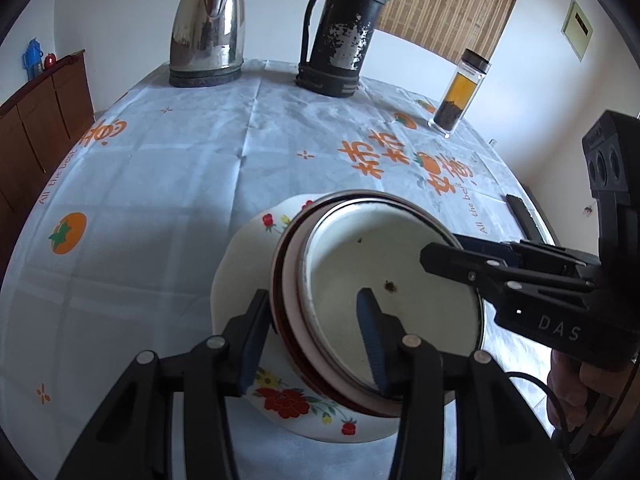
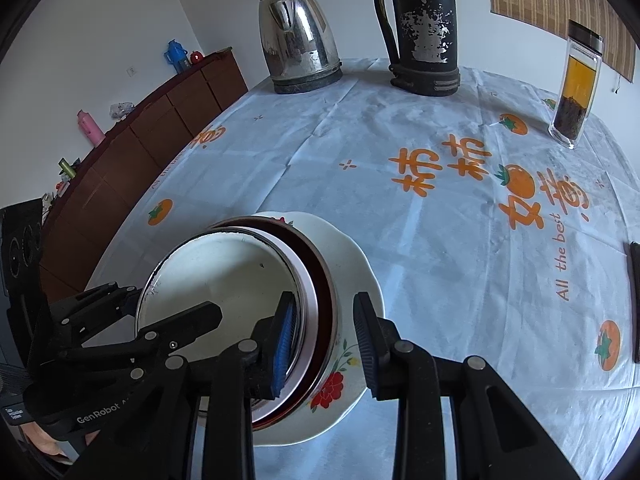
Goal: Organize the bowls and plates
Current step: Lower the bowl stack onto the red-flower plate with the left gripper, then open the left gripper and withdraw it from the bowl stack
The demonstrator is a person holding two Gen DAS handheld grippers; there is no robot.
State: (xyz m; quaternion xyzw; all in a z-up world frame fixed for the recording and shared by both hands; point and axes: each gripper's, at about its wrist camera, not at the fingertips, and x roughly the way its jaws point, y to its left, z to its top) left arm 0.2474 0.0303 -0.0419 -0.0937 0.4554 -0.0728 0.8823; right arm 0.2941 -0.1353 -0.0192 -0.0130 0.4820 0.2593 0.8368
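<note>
Bowl stack (image 1: 384, 280) rim between parted jaws of both grippers; grip unclear.

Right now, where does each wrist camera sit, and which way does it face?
Left wrist: behind the left gripper, angled down across the table at the white enamel bowl nested on the floral white plate; its fingers straddle the bowl rim; the right gripper and right hand show at the right.
Right wrist: behind the right gripper, angled down at the same stack from its other side; the left gripper and left hand show at the left.
Shared: the stack, steel kettle, black flask, persimmon-print tablecloth.
</note>
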